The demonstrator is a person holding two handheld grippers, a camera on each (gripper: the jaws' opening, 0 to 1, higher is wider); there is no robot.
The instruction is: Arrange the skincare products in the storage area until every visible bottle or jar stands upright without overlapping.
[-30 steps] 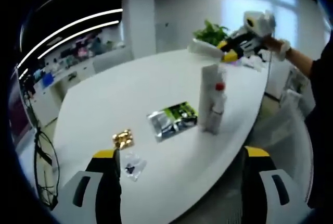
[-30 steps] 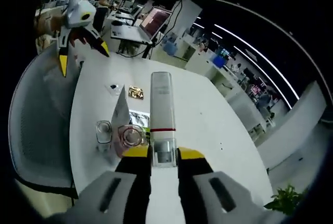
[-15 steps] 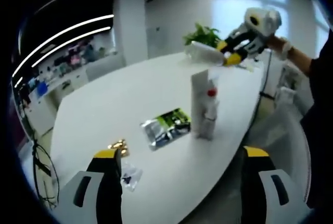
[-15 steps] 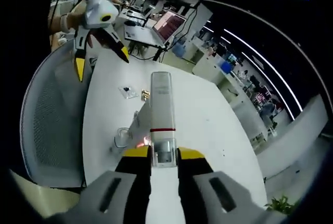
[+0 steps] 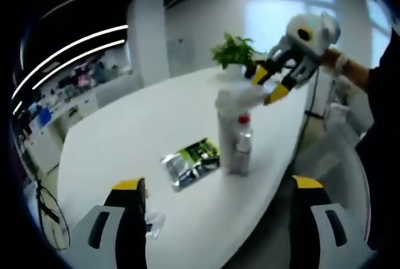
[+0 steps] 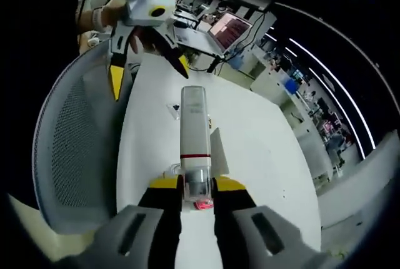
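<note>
My right gripper point(image 6: 196, 184) is shut on a white tube point(image 6: 194, 128) with a red band, which points forward along the jaws. In the left gripper view that tube point(image 5: 237, 98) hangs over a tall white box point(image 5: 226, 137) and a small red-capped bottle point(image 5: 242, 146) standing on the white table point(image 5: 144, 125), with the right gripper point(image 5: 265, 87) behind it. The red cap point(image 6: 203, 204) and the box top point(image 6: 219, 153) lie just below the tube. My left gripper point(image 5: 217, 183) is open and holds nothing, near the table edge; a gloved hand holds this left gripper point(image 6: 149, 75).
A green and silver pouch point(image 5: 190, 154) lies flat left of the box, and a small clear packet point(image 5: 153, 222) by the near edge. A potted plant point(image 5: 232, 50) stands at the far end. A grey mesh chair point(image 6: 69, 144) flanks the table, and a laptop point(image 6: 228, 31) sits beyond.
The right gripper has carried the tube down and across until it hangs over the tall box and the red-capped bottle. The left gripper stays open; its view has shifted a little.
</note>
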